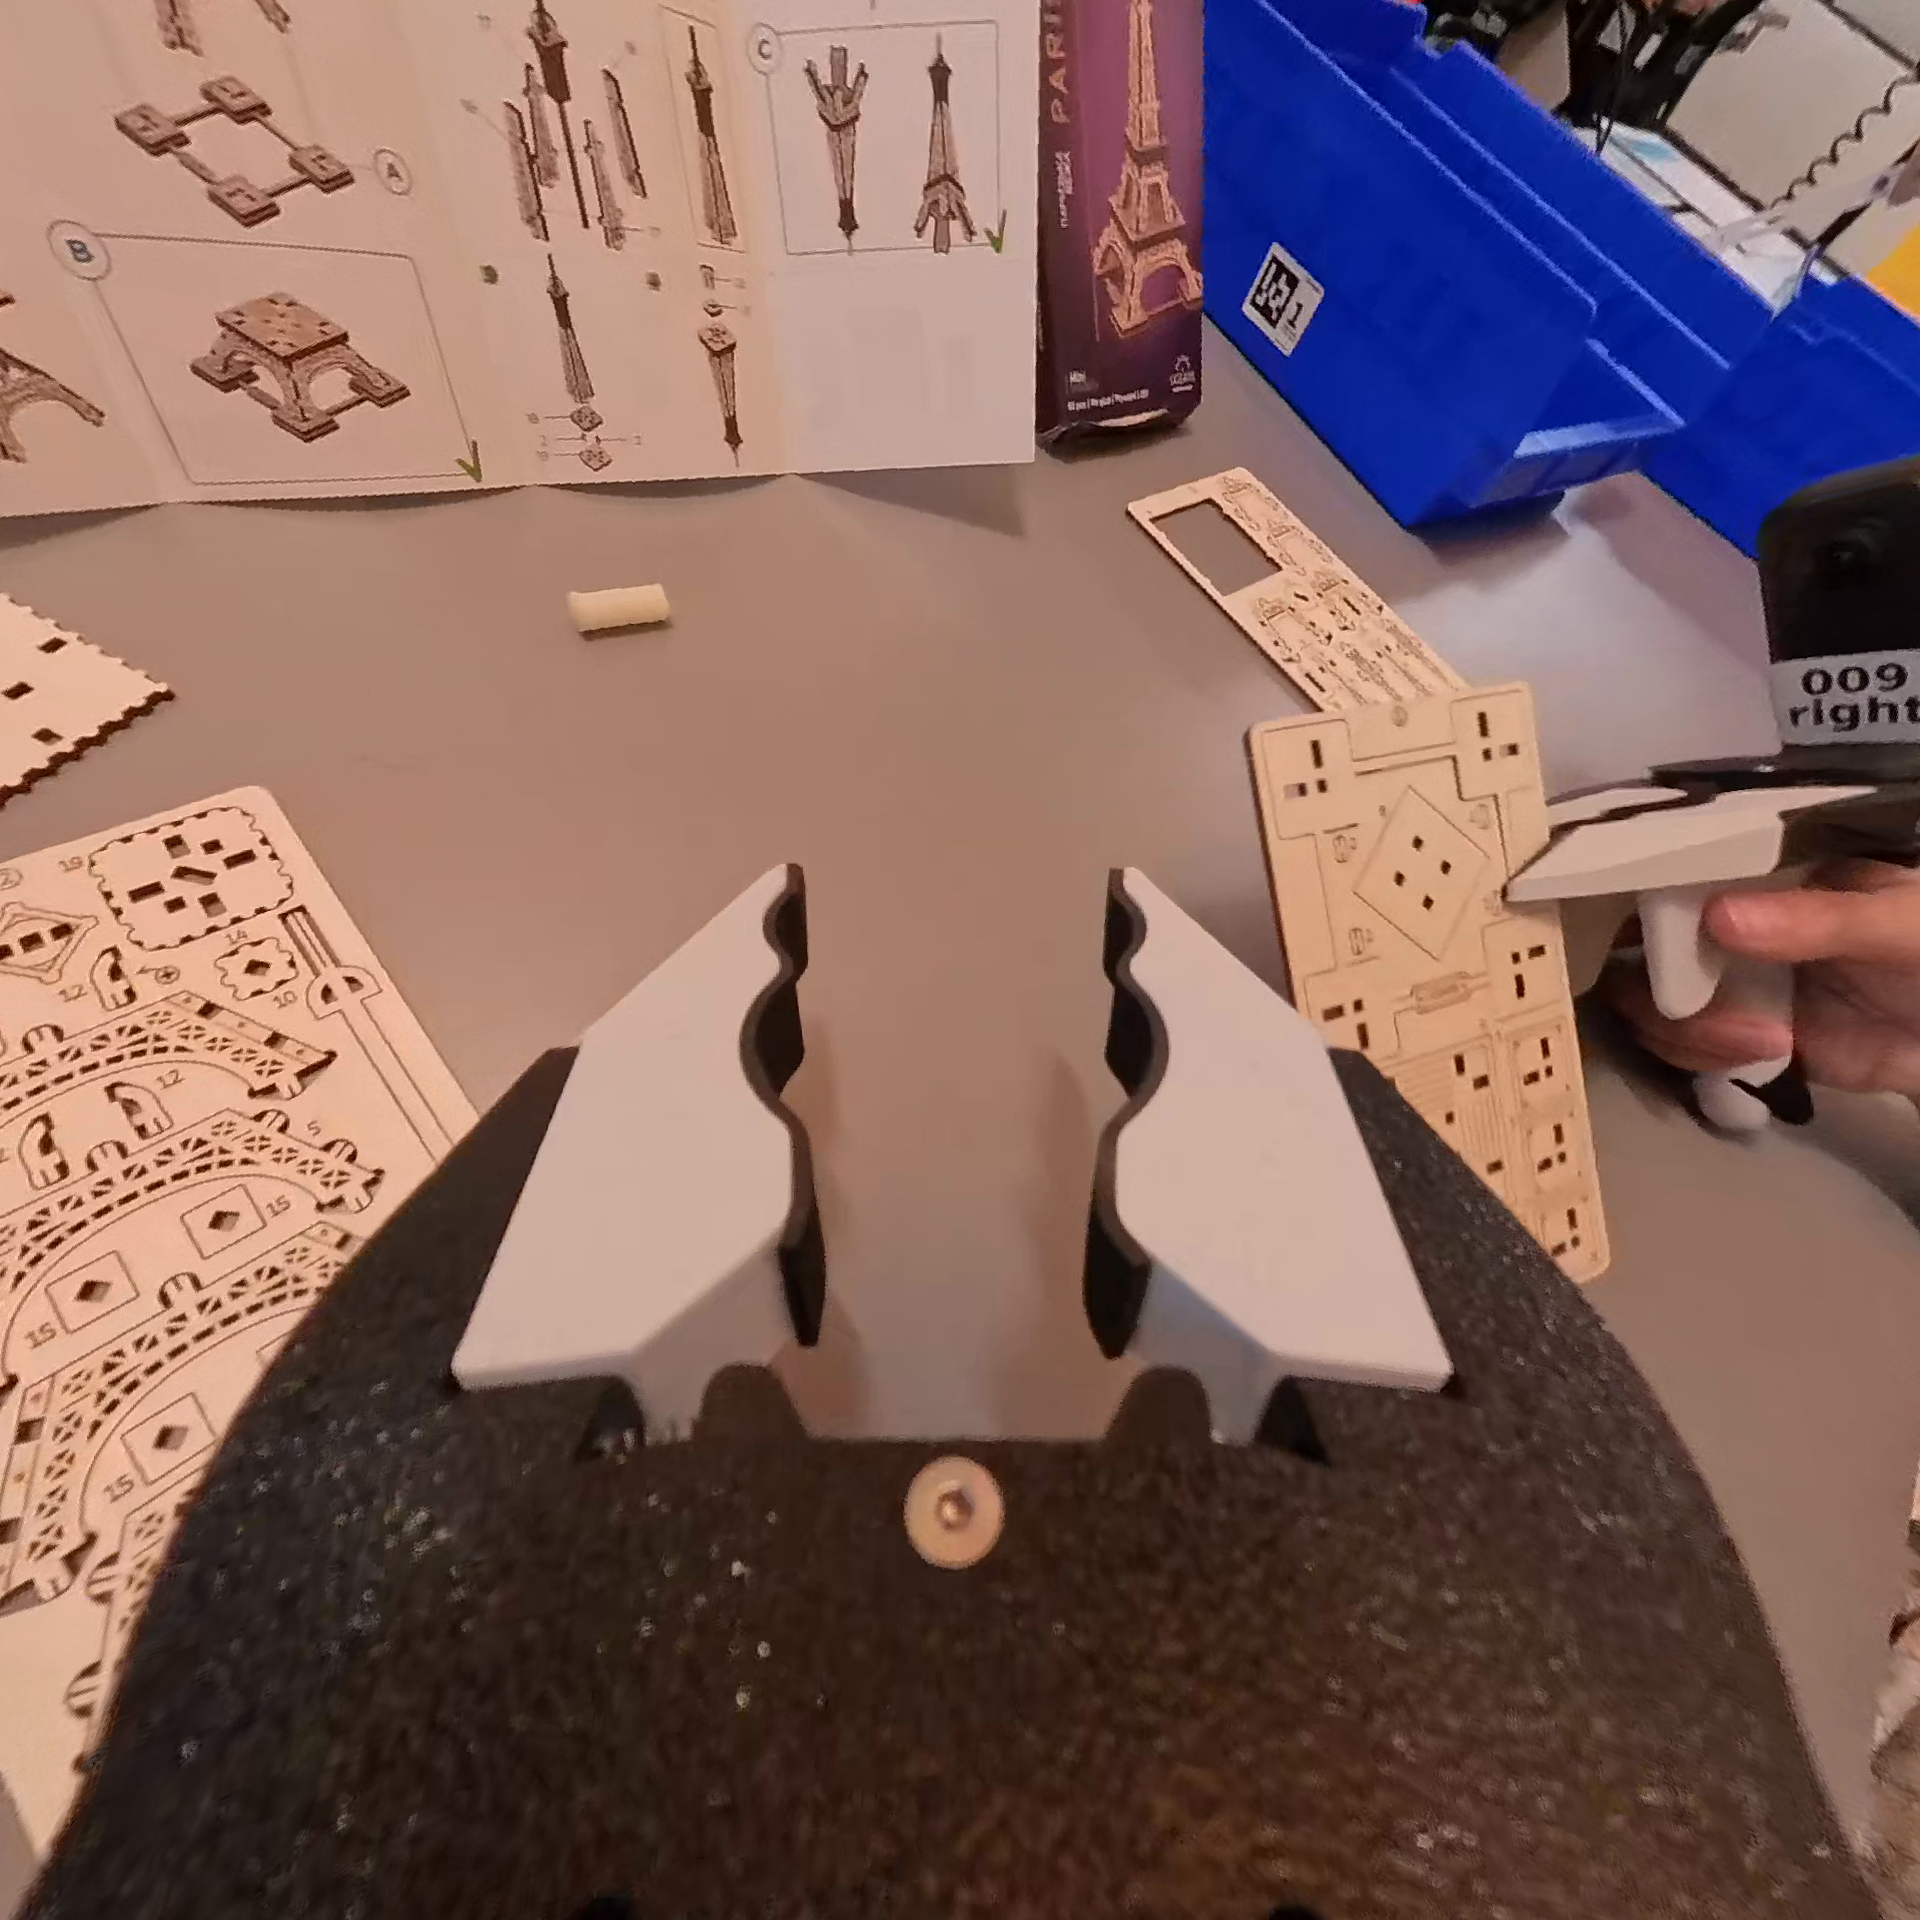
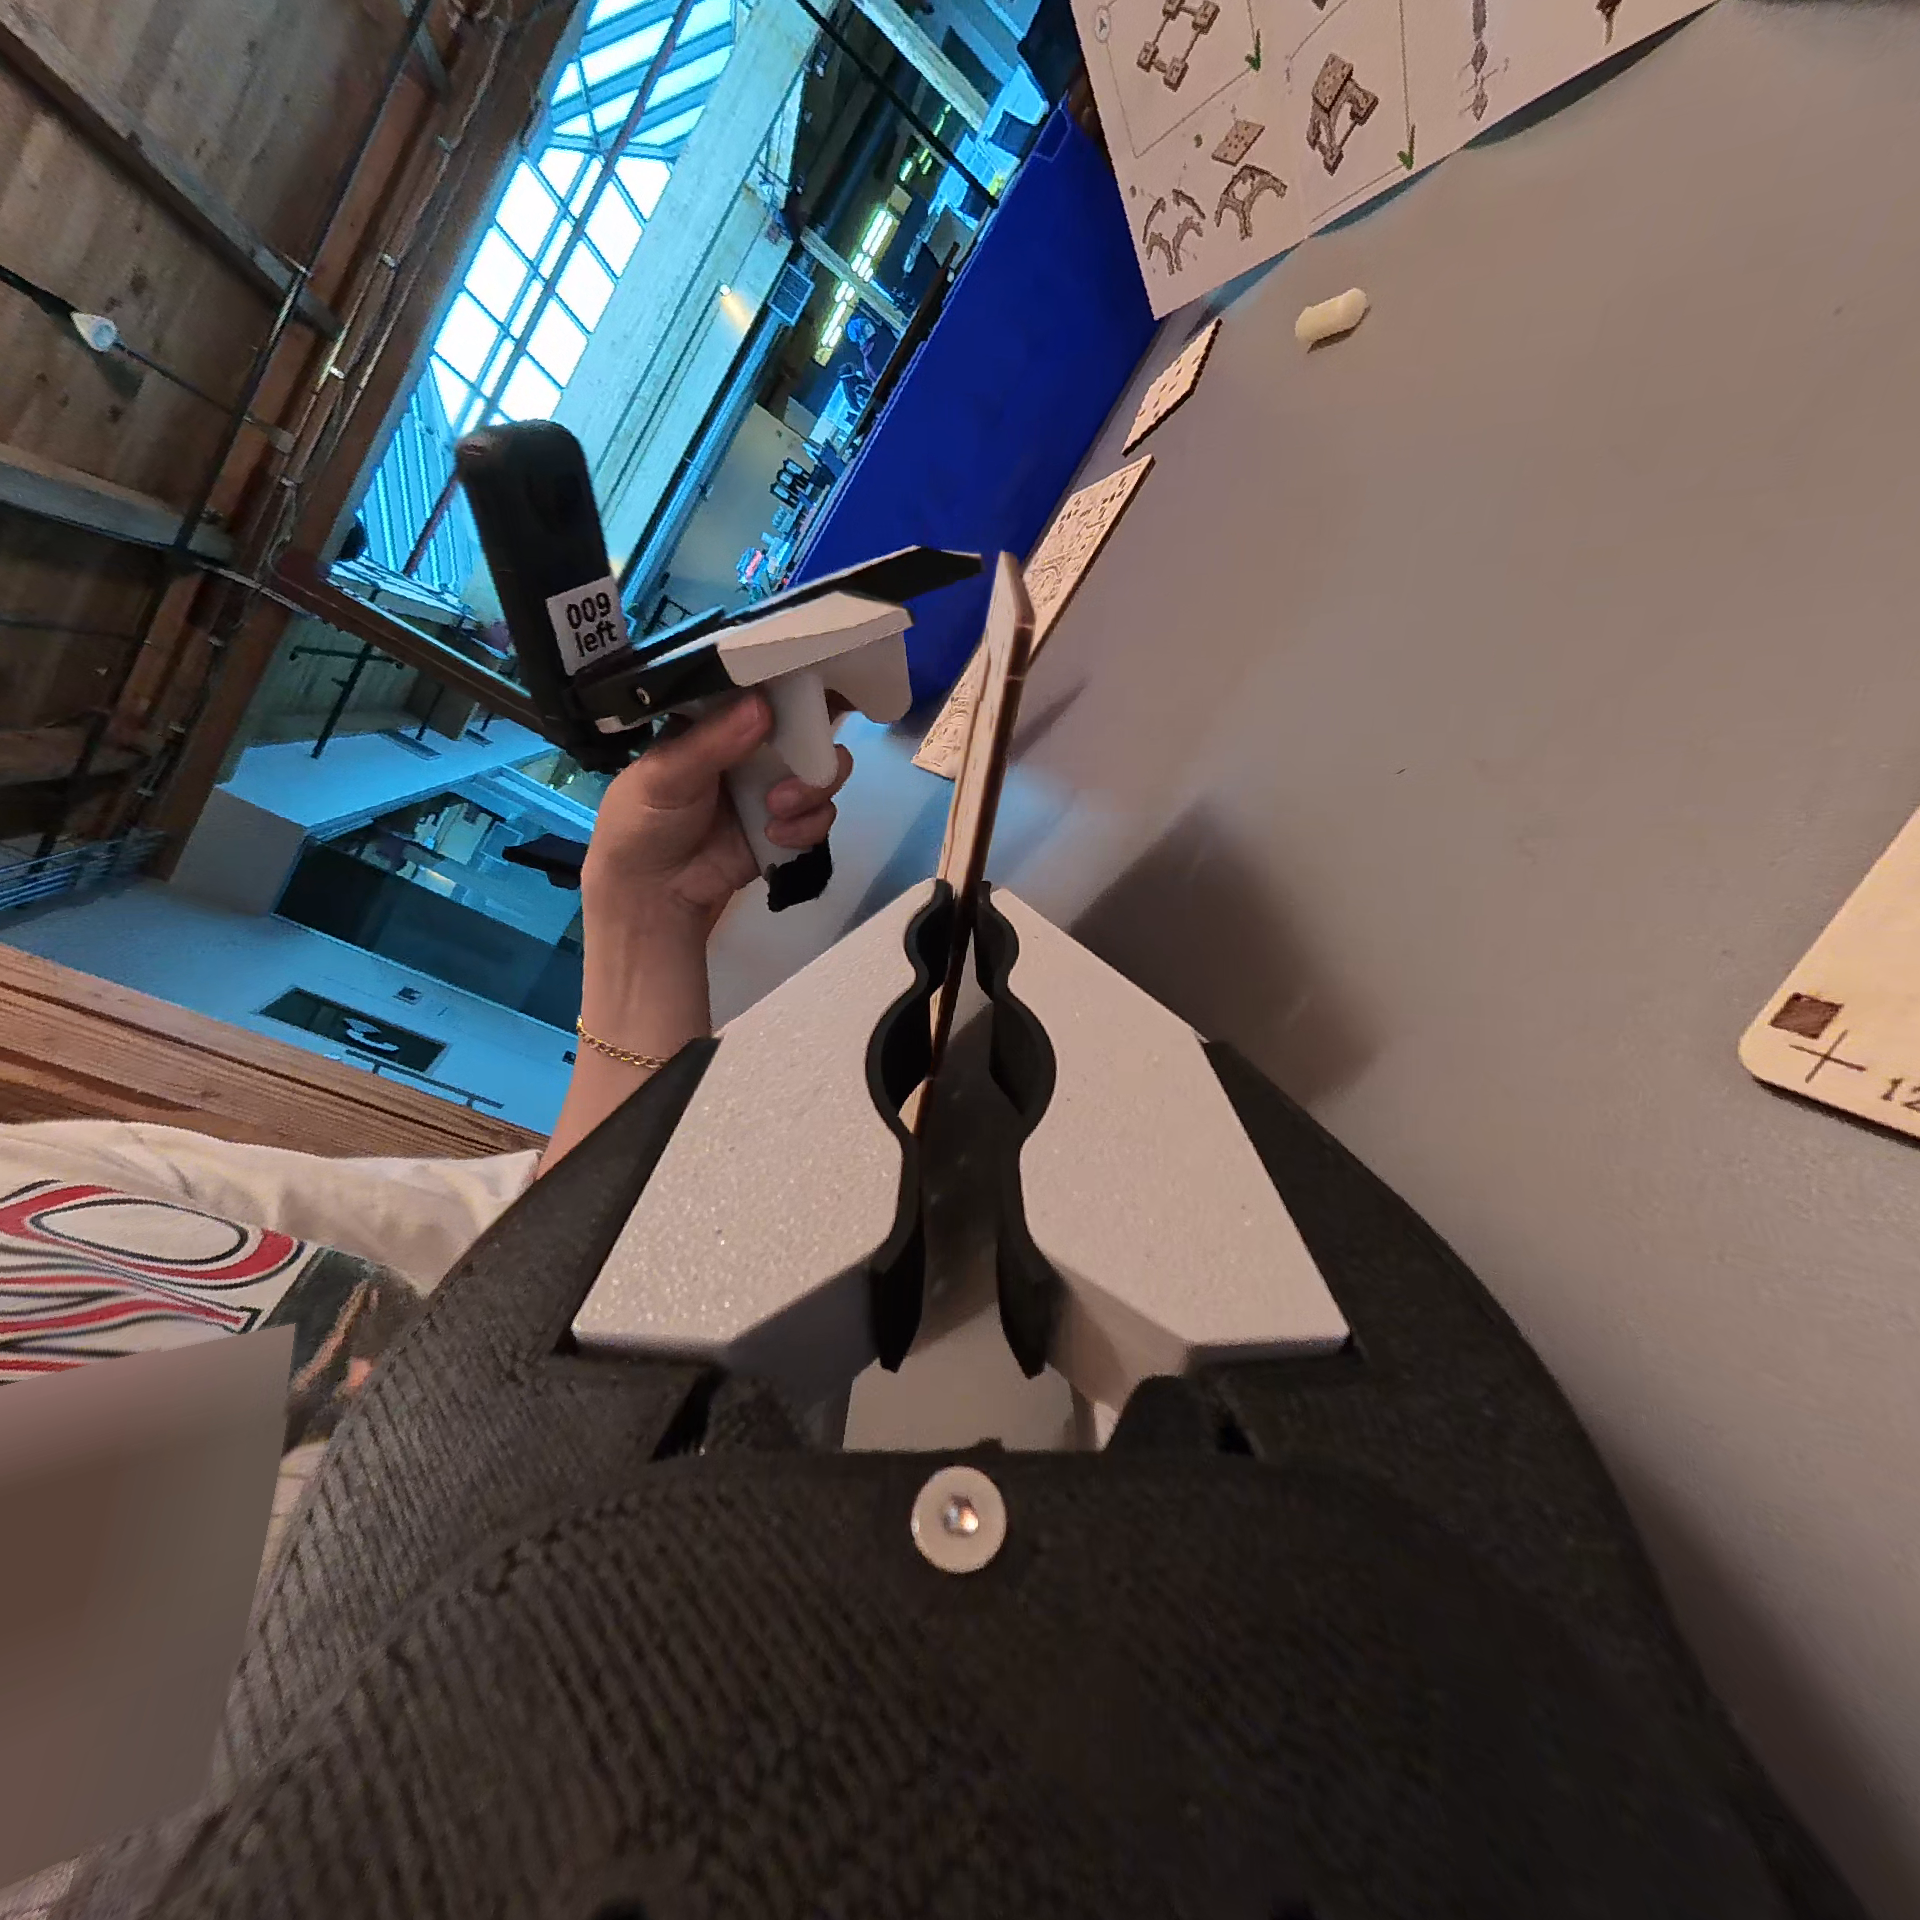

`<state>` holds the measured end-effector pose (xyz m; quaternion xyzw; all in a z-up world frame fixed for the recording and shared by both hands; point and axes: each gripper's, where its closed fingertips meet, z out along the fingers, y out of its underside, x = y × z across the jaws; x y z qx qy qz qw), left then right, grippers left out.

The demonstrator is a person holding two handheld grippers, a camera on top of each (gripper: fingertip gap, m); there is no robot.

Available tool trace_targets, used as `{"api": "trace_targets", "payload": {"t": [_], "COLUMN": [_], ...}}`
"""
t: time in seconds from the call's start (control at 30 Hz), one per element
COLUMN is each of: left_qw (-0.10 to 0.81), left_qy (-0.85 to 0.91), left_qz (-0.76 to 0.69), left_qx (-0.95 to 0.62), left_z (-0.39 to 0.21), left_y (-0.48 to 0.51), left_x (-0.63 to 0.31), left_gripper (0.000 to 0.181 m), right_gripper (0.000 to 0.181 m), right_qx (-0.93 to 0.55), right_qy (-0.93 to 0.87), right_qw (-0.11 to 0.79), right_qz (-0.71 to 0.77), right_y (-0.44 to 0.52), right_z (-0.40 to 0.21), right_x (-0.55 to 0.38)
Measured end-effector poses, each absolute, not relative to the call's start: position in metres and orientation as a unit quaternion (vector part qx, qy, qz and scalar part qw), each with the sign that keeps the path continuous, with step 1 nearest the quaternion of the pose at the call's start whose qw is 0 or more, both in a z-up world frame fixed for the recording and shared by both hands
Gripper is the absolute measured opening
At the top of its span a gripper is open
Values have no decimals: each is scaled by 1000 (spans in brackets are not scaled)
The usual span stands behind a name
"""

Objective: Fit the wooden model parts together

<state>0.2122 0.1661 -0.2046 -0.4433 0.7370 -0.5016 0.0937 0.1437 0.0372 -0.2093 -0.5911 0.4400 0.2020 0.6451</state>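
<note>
My left gripper (image 1: pixel 954 894) is open and empty, hovering over the bare grey table (image 1: pixel 935 675). My right gripper (image 2: pixel 961 904) is shut on the edge of a thin wooden parts sheet (image 2: pixel 987 727), seen edge-on and standing upright off the table. In the left wrist view the same sheet (image 1: pixel 1403 935) shows its face with slotted squares and a diamond piece, and the right gripper (image 1: pixel 1517 885) pinches its right edge. The left gripper (image 2: pixel 925 597), held in a hand, is just left of the sheet.
Several wooden parts sheets lie on the table: a large lattice one (image 1: pixel 156 1091) front left, one (image 1: pixel 62 686) far left, one (image 1: pixel 1288 582) behind the held sheet. An instruction sheet (image 1: pixel 520 239), a purple box (image 1: pixel 1122 208) and blue bins (image 1: pixel 1455 260) line the back. A small white cylinder (image 1: pixel 619 610) lies mid-table. The right gripper is farther from the small white cylinder (image 1: pixel 619 610), some 25 cm, than the left, some 12 cm.
</note>
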Motion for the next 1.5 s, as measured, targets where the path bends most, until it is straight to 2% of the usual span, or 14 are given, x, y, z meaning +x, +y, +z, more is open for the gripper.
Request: {"api": "trace_targets", "payload": {"t": [0.2, 0.37, 0.53, 0.63, 0.77, 1.03, 1.2, 1.5], "left_qw": [122, 99, 40, 51, 66, 31, -33, -82], "left_qy": [767, 761, 730, 735, 738, 717, 711, 713], "left_qz": [-465, -477, -517, -505, -489, -530, -547, -549], "left_qx": [-424, -429, -444, -450, -461, -452, -440, -429], "left_z": [-207, -203, -199, -204, -212, -204, -204, -208], "left_y": [188, 213, 209, 211, 211, 185, 175, 160], "left_x": [209, 204, 204, 208, 214, 213, 203, 193], "left_gripper": [55, 56, 56, 55, 55, 54, 49, 52], "right_gripper": [3, 1, 2, 3, 3, 2, 2, 1], "right_qx": [-600, -564, -648, -672, -676, -667, -665, -655], "right_qy": [448, 426, 365, 354, 332, 314, 313, 304], "right_qw": [637, 662, 591, 566, 576, 599, 602, 615], "right_qz": [183, 248, 313, 320, 316, 313, 312, 318], "right_y": [42, 72, 118, 128, 125, 121, 120, 119], "right_z": [-213, -199, -215, -222, -218, -209, -208, -203], "right_x": [152, 180, 194, 198, 189, 182, 183, 182]}}
